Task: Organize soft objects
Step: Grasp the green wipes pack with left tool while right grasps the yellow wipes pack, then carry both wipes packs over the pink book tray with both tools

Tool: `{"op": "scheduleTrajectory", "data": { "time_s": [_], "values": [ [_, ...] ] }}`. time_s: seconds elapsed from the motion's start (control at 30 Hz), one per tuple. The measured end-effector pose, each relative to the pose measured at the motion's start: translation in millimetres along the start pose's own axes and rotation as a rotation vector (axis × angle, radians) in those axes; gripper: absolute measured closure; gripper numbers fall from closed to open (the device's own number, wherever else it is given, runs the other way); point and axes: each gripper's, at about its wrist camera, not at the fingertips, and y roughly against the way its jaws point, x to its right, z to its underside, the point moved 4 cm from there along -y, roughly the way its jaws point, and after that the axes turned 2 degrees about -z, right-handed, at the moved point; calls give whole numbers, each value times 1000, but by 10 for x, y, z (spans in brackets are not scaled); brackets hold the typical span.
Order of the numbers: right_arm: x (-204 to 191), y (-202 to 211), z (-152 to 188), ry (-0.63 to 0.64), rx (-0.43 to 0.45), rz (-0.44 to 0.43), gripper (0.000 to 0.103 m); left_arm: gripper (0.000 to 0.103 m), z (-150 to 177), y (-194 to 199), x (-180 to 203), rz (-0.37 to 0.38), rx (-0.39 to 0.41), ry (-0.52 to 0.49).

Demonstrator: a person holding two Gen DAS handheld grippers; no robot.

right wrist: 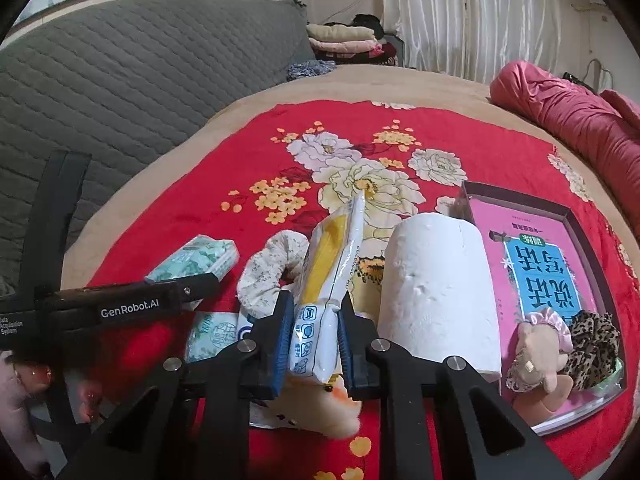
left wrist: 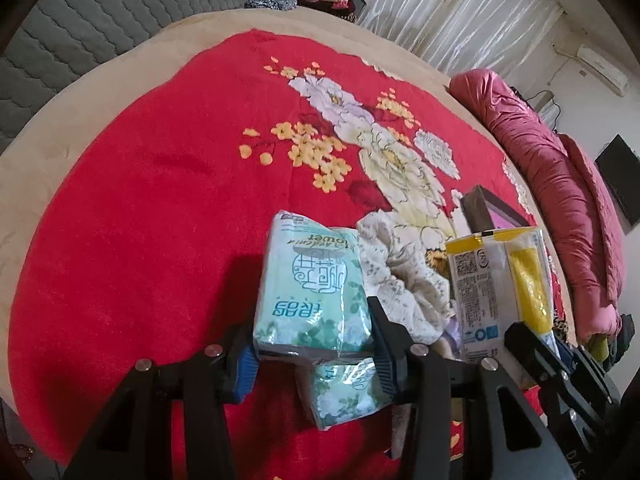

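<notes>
my left gripper [left wrist: 314, 354] is squeezed on a green tissue pack [left wrist: 312, 280], low in the middle of the left view. my right gripper [right wrist: 312, 338] is pinched tight on a yellow pack [right wrist: 334, 264], low in the middle of the right view.

i think the job is about half done. the tray [right wrist: 576, 220] at the right holds two hair ties [right wrist: 592, 344] and a pink toy [right wrist: 534, 356]. still on the red blanket [right wrist: 200, 200]: one white roll [right wrist: 436, 280], one flowery hair tie [right wrist: 268, 268], one more green pack [right wrist: 210, 332].
</notes>
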Motion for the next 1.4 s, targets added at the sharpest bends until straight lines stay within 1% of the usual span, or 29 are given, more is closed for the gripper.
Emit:
{"op": "scheduleTrajectory", "data": {
  "time_s": [0.4, 0.77, 0.87, 0.97, 1.03, 1.17, 1.3, 1.4],
  "values": [
    [144, 183, -57, -38, 55, 9, 84, 55, -12, 221, 212, 8, 58, -44],
    [421, 463, -132, -82, 124, 43, 86, 55, 22, 354, 620, 40, 88, -120],
    [530, 545, -153, -98, 144, 54, 89, 55, 61, 353, 772, 45, 86, -167],
    [650, 580, -159, -118, 146, 75, 89, 55, 100, 320, 928, 50, 77, -200],
    [751, 539, -143, -128, 119, 104, 89, 55, 131, 298, 1022, 50, 72, -220],
    [916, 522, -80, -173, 105, 85, 89, 55, 173, 291, 1117, 50, 68, -243],
    [950, 566, -69, -180, 113, 27, 92, 55, 188, 266, 1138, 47, 62, -242],
    [947, 606, -74, -170, 125, 23, 93, 55, 194, 254, 1157, 49, 55, -240]
  ]
}}
